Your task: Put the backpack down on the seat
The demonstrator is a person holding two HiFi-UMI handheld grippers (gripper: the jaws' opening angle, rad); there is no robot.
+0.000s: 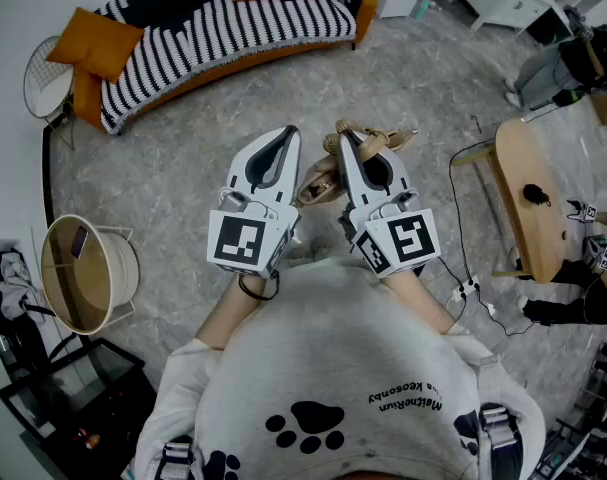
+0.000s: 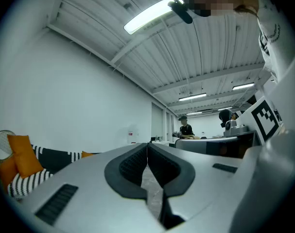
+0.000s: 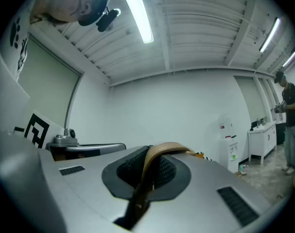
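**While the backpack hangs, the right claw grips its strap**

As the person holds both claws out level over the grey floor, the left gripper (image 1: 286, 133) sits at about 11 o'clock from the middle of the head view. Its two jaws are pressed together, and nothing is between them.

The right gripper (image 1: 346, 134) is just beside it, at about 1 o'clock. Its jaws are clamped tight on a tan strap (image 3: 150, 169), which loops up over the dark pads and runs down between them.

The tan backpack (image 1: 323, 183) hangs from that strap. It shows in the gap between the two claws and pokes out past the tip of the right one. It is up in the air and rests on no seat.

A striped sofa (image 1: 213, 28) with orange cushions (image 1: 98, 43) stands far off at 11 o'clock. A wooden chair (image 1: 528, 193) stands at 3 o'clock, well apart from the backpack. A round basket (image 1: 83, 273) sits at 9 o'clock.
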